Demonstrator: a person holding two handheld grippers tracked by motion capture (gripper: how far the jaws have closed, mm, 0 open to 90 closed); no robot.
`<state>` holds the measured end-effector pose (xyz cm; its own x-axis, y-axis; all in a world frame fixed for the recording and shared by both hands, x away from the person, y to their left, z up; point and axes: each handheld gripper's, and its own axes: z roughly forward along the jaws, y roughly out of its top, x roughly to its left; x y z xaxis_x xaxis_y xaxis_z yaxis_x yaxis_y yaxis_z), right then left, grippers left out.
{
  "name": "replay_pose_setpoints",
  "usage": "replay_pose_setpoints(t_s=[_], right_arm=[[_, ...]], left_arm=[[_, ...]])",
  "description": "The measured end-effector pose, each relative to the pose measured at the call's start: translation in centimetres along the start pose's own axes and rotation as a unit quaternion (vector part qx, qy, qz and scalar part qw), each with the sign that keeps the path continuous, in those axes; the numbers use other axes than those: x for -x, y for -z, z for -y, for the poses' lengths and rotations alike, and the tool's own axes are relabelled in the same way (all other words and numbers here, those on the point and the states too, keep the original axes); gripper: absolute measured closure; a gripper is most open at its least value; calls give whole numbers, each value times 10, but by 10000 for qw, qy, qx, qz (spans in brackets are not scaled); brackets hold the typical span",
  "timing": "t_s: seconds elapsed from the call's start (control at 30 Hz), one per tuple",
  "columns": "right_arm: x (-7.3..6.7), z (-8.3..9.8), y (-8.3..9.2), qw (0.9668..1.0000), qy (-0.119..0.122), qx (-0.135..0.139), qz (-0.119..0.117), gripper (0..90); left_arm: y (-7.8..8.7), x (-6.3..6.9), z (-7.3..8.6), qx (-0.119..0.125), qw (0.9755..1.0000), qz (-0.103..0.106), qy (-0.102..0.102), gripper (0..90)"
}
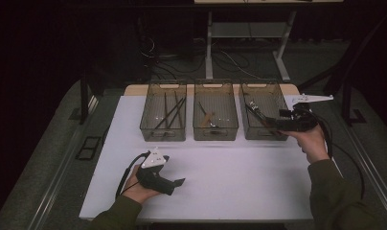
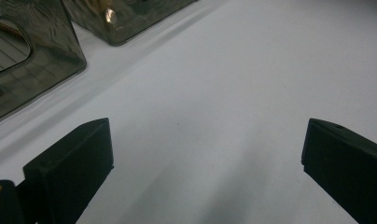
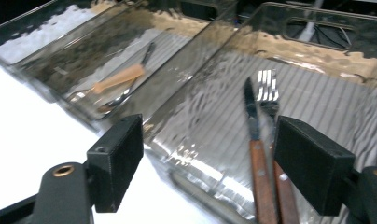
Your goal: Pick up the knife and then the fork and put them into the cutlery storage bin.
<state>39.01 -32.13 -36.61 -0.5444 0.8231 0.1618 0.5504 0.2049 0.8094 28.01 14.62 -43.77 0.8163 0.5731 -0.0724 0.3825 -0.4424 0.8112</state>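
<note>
Three smoky clear bins stand in a row at the back of the white table (image 1: pixel 220 172). My right gripper (image 1: pixel 277 123) hovers at the near rim of the right bin (image 1: pixel 262 117), open and holding nothing. In the right gripper view (image 3: pixel 210 163) a wooden-handled knife (image 3: pixel 254 140) and fork (image 3: pixel 270 116) lie in that bin (image 3: pixel 317 107). The middle bin (image 1: pixel 215 115) holds a wooden-handled utensil (image 3: pixel 119 79). The left bin (image 1: pixel 164 115) holds several dark sticks (image 1: pixel 171 115). My left gripper (image 1: pixel 175 184) rests low over the bare table near the front left, its jaws wide open (image 2: pixel 207 163).
Cables trail from both grippers. Bin corners (image 2: pixel 32 60) show at the upper left of the left gripper view. Beyond the table are a desk frame (image 1: pixel 249 43), floor cables and dark surroundings. The table's front edge lies just under my left hand.
</note>
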Motion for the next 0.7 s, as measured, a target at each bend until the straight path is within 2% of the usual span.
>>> replay_pose_setpoints(t_s=[0.1, 0.2, 0.5, 0.7], right_arm=[[-8, 8, 4, 9999, 172, -4, -19, 201], [-17, 19, 7, 9995, 289, 43, -134, 192], [-37, 50, 10, 9975, 394, 117, -568, 170], [-50, 72, 10, 9966, 448, 197, -664, 138]], left_arm=[[0, 0, 0, -19, 10000, 11, -4, 8], [-1, 0, 0, -19, 10000, 25, -4, 9], [1, 0, 0, 4, 10000, 28, -1, 10], [1, 0, 0, -1, 10000, 29, 2, 10]])
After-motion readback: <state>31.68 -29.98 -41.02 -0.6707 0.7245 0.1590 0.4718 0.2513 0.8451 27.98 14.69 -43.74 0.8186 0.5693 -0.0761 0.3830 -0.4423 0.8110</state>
